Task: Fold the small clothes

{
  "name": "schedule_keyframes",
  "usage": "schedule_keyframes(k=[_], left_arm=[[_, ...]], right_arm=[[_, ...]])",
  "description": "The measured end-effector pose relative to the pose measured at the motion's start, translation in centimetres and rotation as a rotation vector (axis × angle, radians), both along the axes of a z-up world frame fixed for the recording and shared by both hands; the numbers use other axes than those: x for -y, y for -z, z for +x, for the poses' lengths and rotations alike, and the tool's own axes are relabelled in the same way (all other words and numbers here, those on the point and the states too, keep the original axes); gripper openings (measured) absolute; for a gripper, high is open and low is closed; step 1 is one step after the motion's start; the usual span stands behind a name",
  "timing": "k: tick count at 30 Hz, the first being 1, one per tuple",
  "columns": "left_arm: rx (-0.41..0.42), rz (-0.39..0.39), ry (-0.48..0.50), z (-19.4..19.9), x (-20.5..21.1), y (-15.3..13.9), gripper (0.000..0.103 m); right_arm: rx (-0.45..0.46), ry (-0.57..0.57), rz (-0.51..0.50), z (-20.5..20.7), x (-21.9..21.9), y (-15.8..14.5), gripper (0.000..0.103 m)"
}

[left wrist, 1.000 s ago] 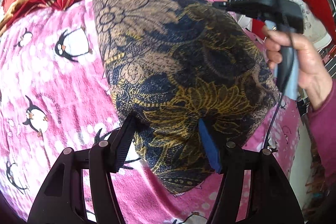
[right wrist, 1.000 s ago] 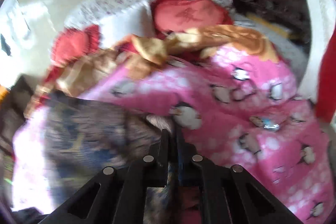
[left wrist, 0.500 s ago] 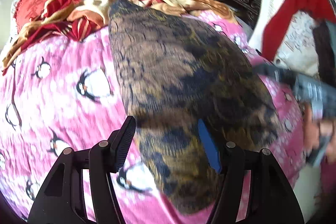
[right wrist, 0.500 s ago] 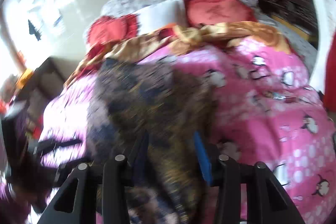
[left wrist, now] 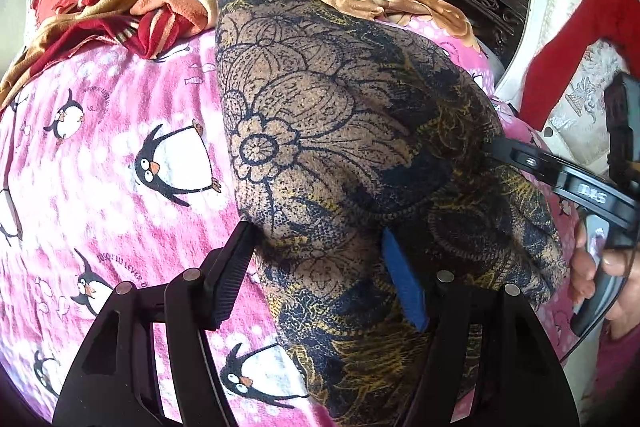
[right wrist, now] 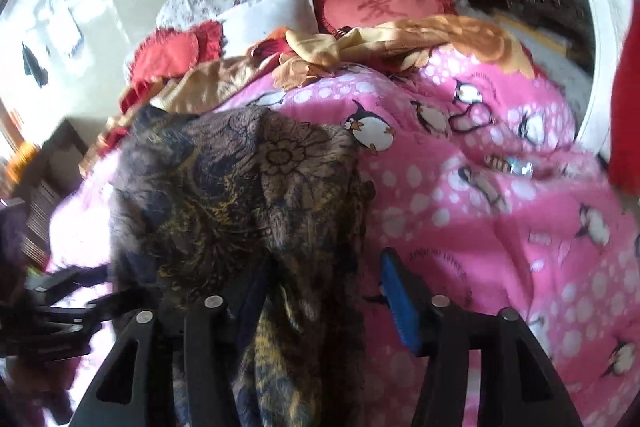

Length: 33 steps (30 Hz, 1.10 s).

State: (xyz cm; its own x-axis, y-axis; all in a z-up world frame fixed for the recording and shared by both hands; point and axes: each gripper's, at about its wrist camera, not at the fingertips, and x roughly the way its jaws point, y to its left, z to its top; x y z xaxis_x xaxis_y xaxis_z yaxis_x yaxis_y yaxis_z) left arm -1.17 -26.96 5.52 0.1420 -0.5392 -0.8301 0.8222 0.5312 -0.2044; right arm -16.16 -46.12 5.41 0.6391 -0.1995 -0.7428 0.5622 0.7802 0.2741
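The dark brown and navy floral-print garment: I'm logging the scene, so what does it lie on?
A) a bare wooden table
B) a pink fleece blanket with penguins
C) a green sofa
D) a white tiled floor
B: the dark brown and navy floral-print garment is spread over the pink fleece blanket with penguins, which shows on both sides of it in both wrist views.

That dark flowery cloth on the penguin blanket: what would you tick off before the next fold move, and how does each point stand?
1. Right gripper let go: ok, jaws have just been opening, cloth between them unpressed.
2. Left gripper free: ok, jaws apart over the cloth's near end.
3. Dark flowery cloth resting on the penguin blanket: ok.
4. Cloth flat and smooth: not ok, it bulges and puckers.
5. Edges lined up: cannot tell.
6. Orange-red blanket clear of the cloth: not ok, they meet at the far end.
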Motion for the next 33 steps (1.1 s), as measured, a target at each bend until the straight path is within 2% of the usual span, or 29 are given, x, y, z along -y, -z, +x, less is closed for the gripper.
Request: schedule_keyframes(k=[1, 2, 6, 8, 10, 12, 13, 14, 15, 16, 17, 18, 19, 20, 21, 23, 28, 31, 33], left_arm=[[-0.004, -0.003, -0.001, 0.0, 0.0, 0.1, 0.066], [-0.008, -0.005, -0.003, 0.0, 0.0, 0.1, 0.066], [-0.026, -0.017, -0.008, 0.2, -0.1, 0.4, 0.069], [-0.043, -0.027, -0.011, 0.4, -0.1, 0.7, 0.076], [-0.083, -0.035, -0.01, 0.6, 0.1, 1.3, 0.081], [-0.152, -0.044, -0.007, 1.1, 0.3, 2.1, 0.082], [-0.177, -0.054, -0.014, 1.3, 0.4, 2.4, 0.084], [-0.192, -0.067, -0.018, 1.4, 0.3, 2.4, 0.084], [-0.203, -0.079, -0.006, 1.3, 0.4, 2.3, 0.084], [-0.218, -0.089, 0.021, 1.2, 0.4, 2.1, 0.078], [-0.214, -0.1, 0.037, 1.1, 0.3, 1.8, 0.063], [-0.206, -0.107, 0.042, 1.0, 0.1, 1.5, 0.056], [-0.21, -0.121, 0.047, 1.1, -0.3, 1.1, 0.041], [-0.225, -0.136, 0.047, 1.3, -0.8, 0.7, 0.031], [-0.249, -0.156, 0.046, 1.5, -1.3, 0.4, 0.028], [-0.297, -0.188, 0.05, 1.7, -2.9, -0.7, 0.026], [-0.259, -0.165, 0.059, 0.5, -8.3, -4.0, 0.026], [-0.24, -0.143, 0.034, -0.2, -13.0, -5.1, 0.026], [-0.234, -0.104, 0.011, -0.5, -15.4, -4.6, 0.026]], right_arm=[[0.033, -0.004, 0.047, -0.7, 0.3, 0.2, 0.07], [0.046, -0.005, 0.067, -1.0, 0.2, 0.4, 0.075], [0.042, -0.032, 0.102, -1.2, 0.1, 1.7, 0.075], [0.052, -0.063, 0.126, -0.8, 0.1, 2.3, 0.078], [0.063, -0.082, 0.163, -0.2, 0.3, 3.1, 0.079], [0.088, -0.102, 0.218, 0.5, 0.5, 3.7, 0.079], [0.086, -0.109, 0.239, 0.7, 0.7, 3.9, 0.074], [0.091, -0.112, 0.256, 1.0, 0.6, 3.8, 0.059], [0.102, -0.12, 0.262, 1.0, 0.5, 3.6, 0.052], [0.111, -0.129, 0.262, 1.0, 0.2, 3.1, 0.041], [0.106, -0.136, 0.237, 1.0, -0.4, 2.4, 0.033], [0.095, -0.147, 0.204, 1.0, -1.1, 1.6, 0.03], [0.1, -0.157, 0.193, 0.9, -1.6, 0.9, 0.026], [0.119, -0.168, 0.199, 0.6, -2.0, 0.2, 0.025], [0.132, -0.175, 0.205, 0.4, -2.3, -0.4, 0.024], [0.148, -0.196, 0.204, 0.1, -3.6, -2.0, 0.024], [0.168, -0.285, 0.226, 0.1, -8.4, -5.0, 0.024], [0.166, -0.335, 0.253, 0.3, -11.8, -5.3, 0.024], [0.15, -0.365, 0.265, 0.6, -14.0, -4.4, 0.025]])
